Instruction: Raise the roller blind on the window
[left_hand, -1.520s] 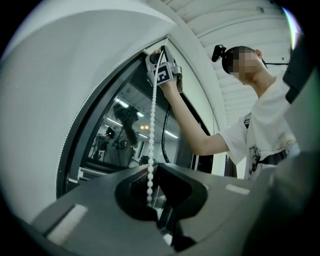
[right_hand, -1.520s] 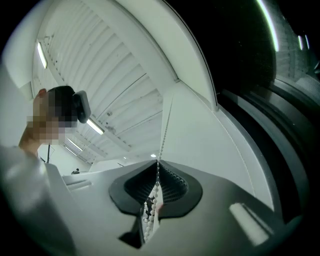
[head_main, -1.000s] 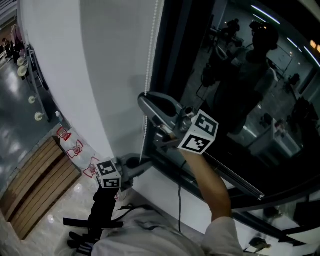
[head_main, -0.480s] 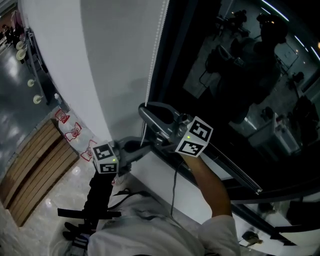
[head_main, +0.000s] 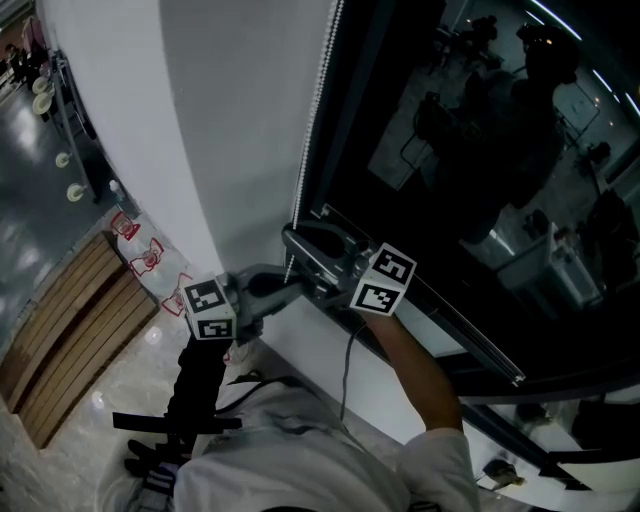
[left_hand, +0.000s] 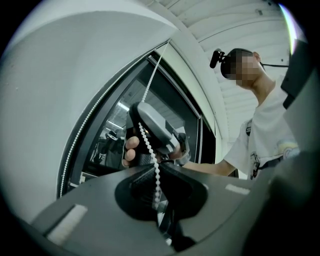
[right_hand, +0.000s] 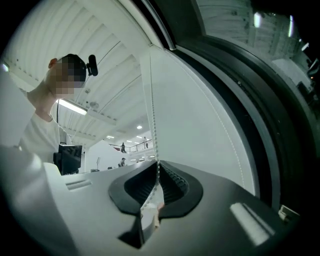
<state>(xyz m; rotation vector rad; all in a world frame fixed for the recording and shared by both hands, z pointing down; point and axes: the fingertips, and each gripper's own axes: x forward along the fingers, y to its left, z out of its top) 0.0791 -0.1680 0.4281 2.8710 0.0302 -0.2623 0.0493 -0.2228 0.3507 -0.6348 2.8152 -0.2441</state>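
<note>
A white bead chain (head_main: 312, 130) hangs along the dark window frame, beside the black glass (head_main: 480, 150). My right gripper (head_main: 292, 238) is shut on this chain. In the right gripper view the beads (right_hand: 154, 130) drop straight into the pinched jaws (right_hand: 158, 175). Just below it my left gripper (head_main: 295, 284) points at the same strand. In the left gripper view the chain (left_hand: 150, 150) runs from the right gripper down between the closed pads (left_hand: 156, 187). A second strand follows the frame on the left. I cannot make out the blind itself.
The white wall (head_main: 200, 120) rises left of the chain. The window's lower frame and sill (head_main: 450, 340) run off to the right. Far below lie a glossy floor and a wooden slatted platform (head_main: 70, 350). Black gear (head_main: 185, 420) hangs at the person's front.
My right gripper has come down along the window frame with the chain in its jaws, and now sits just above the left gripper. The left gripper has stayed put.
</note>
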